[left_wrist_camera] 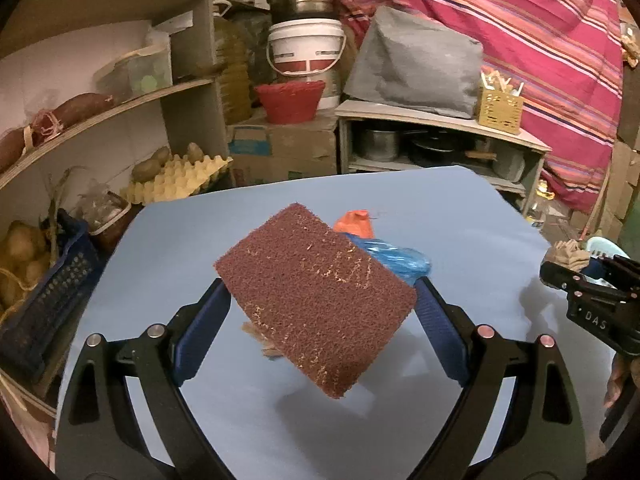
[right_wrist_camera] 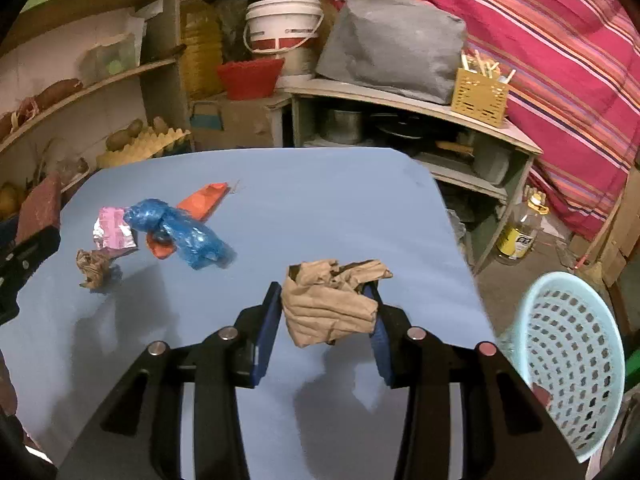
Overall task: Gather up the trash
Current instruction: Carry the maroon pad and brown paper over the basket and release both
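Left wrist view: a brown scouring pad (left_wrist_camera: pixel 316 300) is clamped by the left gripper (left_wrist_camera: pixel 320 312), while crumpled brown paper (right_wrist_camera: pixel 332 300) is pinched in the half-open right gripper (right_wrist_camera: pixel 326 308).

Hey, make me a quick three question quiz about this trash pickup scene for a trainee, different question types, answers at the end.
1. True or false: the left gripper holds a brown scouring pad.
2. Multiple choice: what is clamped in the right gripper? A) blue plastic bag B) crumpled brown paper C) pink wrapper
3. Fill in: the light blue perforated basket sits off the table's ____ edge in the right wrist view.

Key
1. True.
2. B: the crumpled brown paper. The blue plastic bag and pink wrapper lie on the blue table.
3. Right.
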